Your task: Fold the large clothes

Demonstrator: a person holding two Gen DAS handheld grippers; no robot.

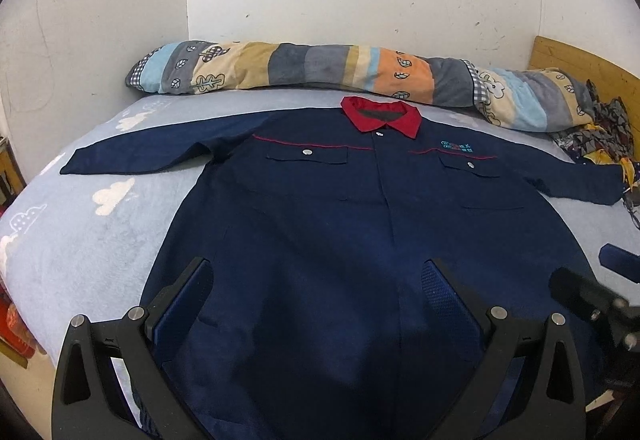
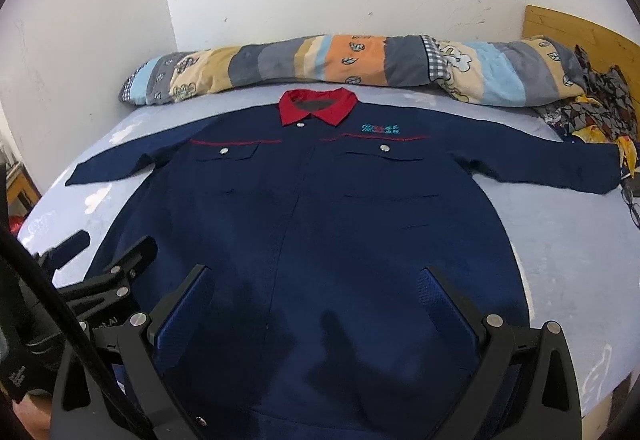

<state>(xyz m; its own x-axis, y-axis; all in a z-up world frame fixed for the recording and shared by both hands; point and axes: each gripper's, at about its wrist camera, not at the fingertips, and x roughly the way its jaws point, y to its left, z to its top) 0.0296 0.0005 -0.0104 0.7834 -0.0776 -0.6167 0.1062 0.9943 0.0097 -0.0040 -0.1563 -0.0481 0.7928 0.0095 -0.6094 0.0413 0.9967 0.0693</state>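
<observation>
A navy jacket [image 1: 320, 208] lies flat and face up on the bed [image 1: 80, 240], and everything else I place from it. Its red collar [image 1: 380, 116] points toward the wall, with a dark patch showing inside the neck. Both sleeves are stretched straight out sideways, the left sleeve [image 1: 144, 156] over the pale blue cloud-print sheet, the right sleeve [image 2: 552, 168] reaching toward a heap of patterned cloth [image 2: 592, 108] at the jacket's far right. Thin red piping runs across the chest above two flapped pockets, each closed with a silver snap [image 1: 307, 151]; another snap sits just under the collar. Small teal embroidery [image 2: 380, 128] sits above the pocket on the right of my view. The front is closed along a covered placket, and the fabric looks smooth, with only faint creases near the hem. Beyond the collar a rolled striped quilt [image 1: 320, 68] lies along the wall, and a wooden headboard [image 2: 580, 28] stands past the right sleeve. My left gripper [image 1: 318, 276] hangs over the lower front of the jacket, jaws spread wide, nothing between them. My right gripper [image 2: 316, 280] hangs over the same lower front, just beside the left one, jaws likewise spread and empty; whether either fingertip touches the cloth I cannot tell.
</observation>
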